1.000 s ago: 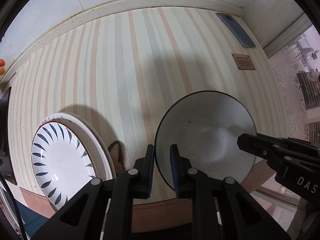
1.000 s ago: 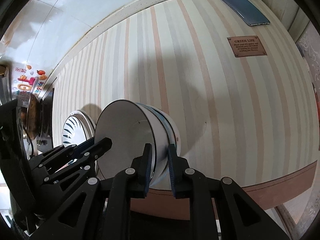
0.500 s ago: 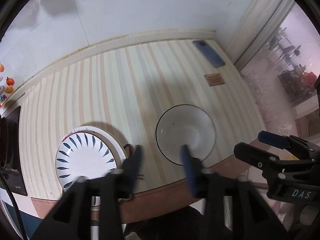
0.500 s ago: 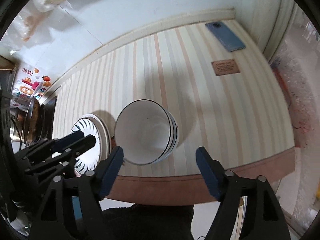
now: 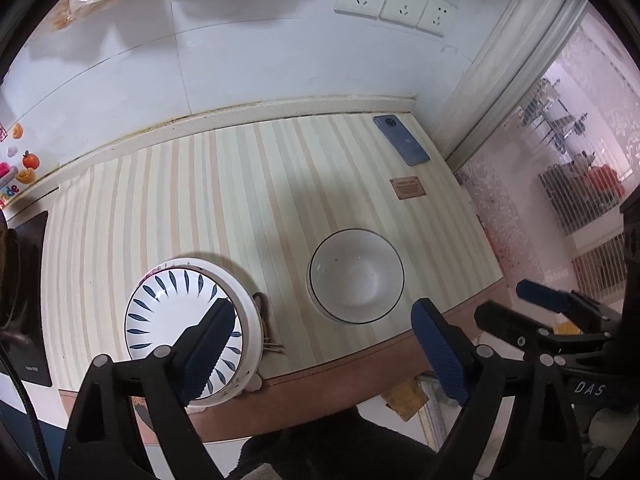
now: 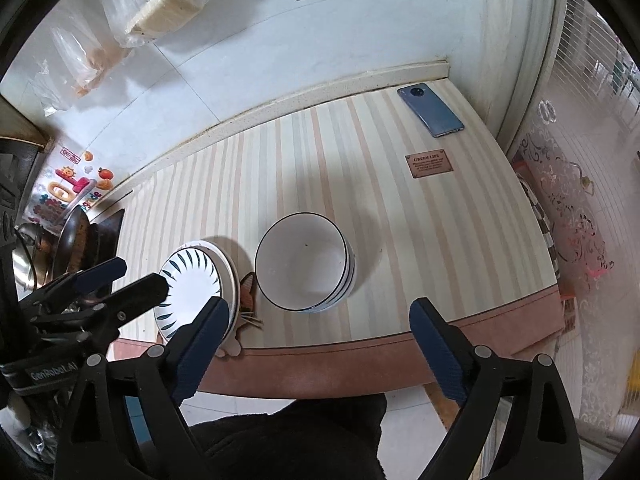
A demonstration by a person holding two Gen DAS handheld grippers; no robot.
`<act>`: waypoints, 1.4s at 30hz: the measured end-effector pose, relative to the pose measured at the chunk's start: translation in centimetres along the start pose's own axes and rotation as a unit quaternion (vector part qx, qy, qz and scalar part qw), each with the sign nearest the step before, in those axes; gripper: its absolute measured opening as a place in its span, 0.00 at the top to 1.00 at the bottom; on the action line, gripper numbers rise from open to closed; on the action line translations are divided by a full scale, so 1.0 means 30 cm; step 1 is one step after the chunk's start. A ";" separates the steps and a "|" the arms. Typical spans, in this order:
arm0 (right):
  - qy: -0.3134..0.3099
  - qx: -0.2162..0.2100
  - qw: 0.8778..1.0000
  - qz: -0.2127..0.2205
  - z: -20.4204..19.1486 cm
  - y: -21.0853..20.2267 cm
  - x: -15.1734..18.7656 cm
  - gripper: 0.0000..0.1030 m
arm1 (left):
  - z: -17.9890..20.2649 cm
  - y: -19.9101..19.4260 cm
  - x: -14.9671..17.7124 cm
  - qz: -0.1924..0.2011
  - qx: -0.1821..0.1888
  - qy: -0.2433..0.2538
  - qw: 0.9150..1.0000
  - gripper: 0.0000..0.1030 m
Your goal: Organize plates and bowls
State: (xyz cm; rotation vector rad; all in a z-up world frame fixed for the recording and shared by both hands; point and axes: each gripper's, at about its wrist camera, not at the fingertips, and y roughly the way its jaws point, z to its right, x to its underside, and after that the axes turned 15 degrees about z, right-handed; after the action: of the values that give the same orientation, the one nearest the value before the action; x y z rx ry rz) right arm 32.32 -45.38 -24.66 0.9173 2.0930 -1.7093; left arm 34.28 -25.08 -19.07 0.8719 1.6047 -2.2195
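Note:
A stack of white bowls with thin dark rims [image 5: 356,276] [image 6: 304,262] stands upright on the striped tablecloth [image 5: 240,208], near the table's front edge. Left of it lies a stack of white plates with blue leaf marks [image 5: 168,320] [image 6: 192,280]. My left gripper [image 5: 322,312] hovers above the gap between plates and bowls. Its jaws are opening and nothing is between them. My right gripper [image 6: 318,305] hangs above the bowls, jaws also opening and empty. Each gripper shows at the edge of the other's view, apart from the dishes.
A blue phone [image 6: 434,110] and a brown label [image 6: 431,165] lie at the table's far right. A small brown item [image 5: 262,308] sits between plates and bowls. A pan and stove [image 6: 76,240] stand at the left, wall sockets [image 5: 394,4] above.
Both grippers were shut on the bowl's rim a second ago. They let go, opened wide and rose away. The bowl now rests on the stack.

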 end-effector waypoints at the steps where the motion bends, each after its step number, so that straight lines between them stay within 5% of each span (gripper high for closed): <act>1: 0.001 -0.001 1.000 0.000 0.002 -0.002 0.001 0.09 | -0.002 0.006 -0.001 -0.001 -0.002 -0.002 1.000 0.12; 11: 0.025 -0.016 0.999 -0.031 0.088 0.141 -0.001 0.07 | -0.033 0.236 0.004 -0.045 -0.012 -0.023 0.999 0.12; 25: 0.130 -0.112 0.975 -0.144 0.262 0.649 0.097 0.07 | -0.064 0.670 0.073 -0.163 -0.015 -0.033 0.986 0.12; 33: 0.148 -0.153 0.961 -0.177 0.265 0.816 0.135 0.08 | -0.081 0.753 0.105 -0.194 0.012 -0.051 0.980 0.29; 40: 0.176 -0.173 0.950 -0.192 0.253 0.915 0.160 0.35 | -0.083 0.770 0.109 -0.194 0.060 -0.088 0.975 0.43; 42: 0.180 -0.169 0.951 -0.187 0.247 0.923 0.157 0.35 | -0.082 0.771 0.109 -0.193 0.058 -0.091 0.975 0.44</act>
State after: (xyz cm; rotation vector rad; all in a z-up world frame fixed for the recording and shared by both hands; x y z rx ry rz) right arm 45.01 -48.43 -50.61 0.8076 2.8445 -1.3351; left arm 44.89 -30.52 -39.30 0.3873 1.6854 -2.5869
